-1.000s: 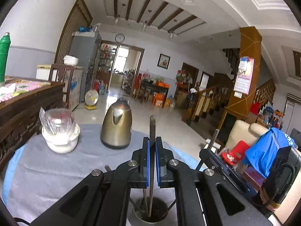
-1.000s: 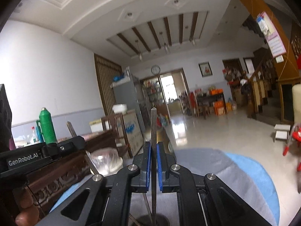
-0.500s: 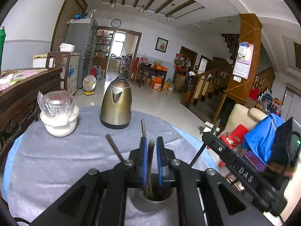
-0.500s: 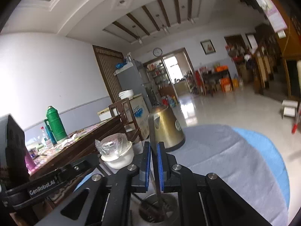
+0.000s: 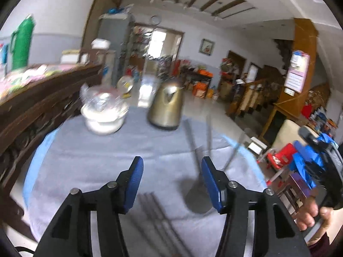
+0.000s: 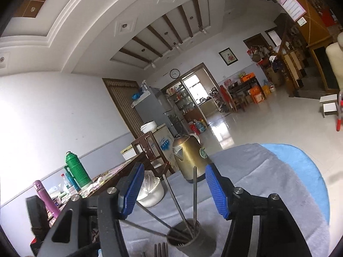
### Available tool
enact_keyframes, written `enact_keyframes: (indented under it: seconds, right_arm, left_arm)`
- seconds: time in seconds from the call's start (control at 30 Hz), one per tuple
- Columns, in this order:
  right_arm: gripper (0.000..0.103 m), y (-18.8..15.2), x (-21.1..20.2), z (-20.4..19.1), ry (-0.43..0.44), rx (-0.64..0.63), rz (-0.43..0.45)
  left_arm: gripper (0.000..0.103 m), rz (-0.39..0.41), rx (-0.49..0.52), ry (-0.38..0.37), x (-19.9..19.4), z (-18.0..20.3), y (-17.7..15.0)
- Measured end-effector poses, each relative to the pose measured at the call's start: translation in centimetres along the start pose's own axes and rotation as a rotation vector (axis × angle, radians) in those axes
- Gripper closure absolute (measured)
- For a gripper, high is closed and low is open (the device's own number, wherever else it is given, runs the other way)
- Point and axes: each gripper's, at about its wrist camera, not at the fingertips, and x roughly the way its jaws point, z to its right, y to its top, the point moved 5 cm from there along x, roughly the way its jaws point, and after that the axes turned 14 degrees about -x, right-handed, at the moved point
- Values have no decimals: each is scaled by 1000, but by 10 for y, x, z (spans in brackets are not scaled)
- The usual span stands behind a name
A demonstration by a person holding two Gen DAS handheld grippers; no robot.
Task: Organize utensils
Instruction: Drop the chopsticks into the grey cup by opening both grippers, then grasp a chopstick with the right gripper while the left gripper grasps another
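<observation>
While both tools (image 5: 170,177) (image 6: 172,184) hang released, four utensils (image 6: 194,192) stand in one holder (image 6: 184,235).

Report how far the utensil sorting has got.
Done: several utensils stand in the metal cup. In hand: nothing; the left tool and the right tool have just been opening and hold nothing. Left: forks lying on the grey cloth.

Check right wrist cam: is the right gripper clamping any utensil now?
No: the right gripper stands open, its blue fingers apart, and the utensils stand free in the metal cup on the table.
</observation>
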Motion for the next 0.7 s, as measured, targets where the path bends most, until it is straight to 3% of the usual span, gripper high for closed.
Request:
enact_keyframes:
  seconds: [0.2, 0.4, 0.7]
  right_arm:
    - [64, -39, -2, -18, 47, -89, -142]
    - [64, -97, 9, -42, 128, -109, -305]
    - [64, -169, 28, -60, 193, -81, -511]
  left_arm:
    - [45, -87, -116, 139, 4, -66, -22]
    - [45, -188, -188, 221, 11, -104, -48]
    - [45, -334, -168, 263, 27, -114, -90]
